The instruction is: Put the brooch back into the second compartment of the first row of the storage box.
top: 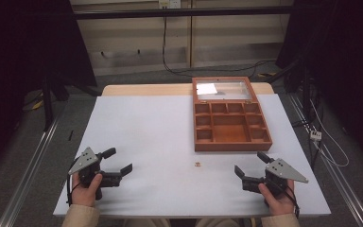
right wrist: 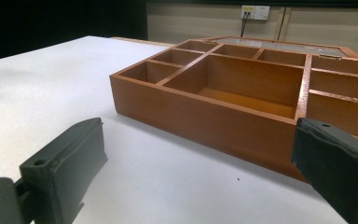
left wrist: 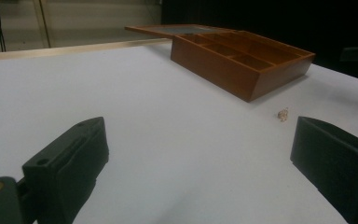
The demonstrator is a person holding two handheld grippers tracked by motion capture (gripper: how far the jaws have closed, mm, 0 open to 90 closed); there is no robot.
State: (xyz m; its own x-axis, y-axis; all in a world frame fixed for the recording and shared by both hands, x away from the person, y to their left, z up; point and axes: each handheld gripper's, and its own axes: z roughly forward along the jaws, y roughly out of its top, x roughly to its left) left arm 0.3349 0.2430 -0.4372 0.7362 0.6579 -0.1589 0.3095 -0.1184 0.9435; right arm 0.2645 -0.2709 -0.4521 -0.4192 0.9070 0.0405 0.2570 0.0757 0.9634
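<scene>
White counter (top: 151, 142): wooden compartment box (top: 230, 126) sits right of centre toward the far edge, lid (top: 223, 90) laid open behind it. A small pale object (top: 198, 164), possibly a trinket, lies apart from the box's near wall. Left claw (top: 122, 165) and right claw (top: 250, 166) rest near the front edge, both spread and holding nothing, with bare surface between them.

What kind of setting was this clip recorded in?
Probably a lab or recording bay, not a home: a bare white table fenced by metal rails, loose cables on the floor, dark curtains at both sides, and only a wooden compartment box on the table.
</scene>
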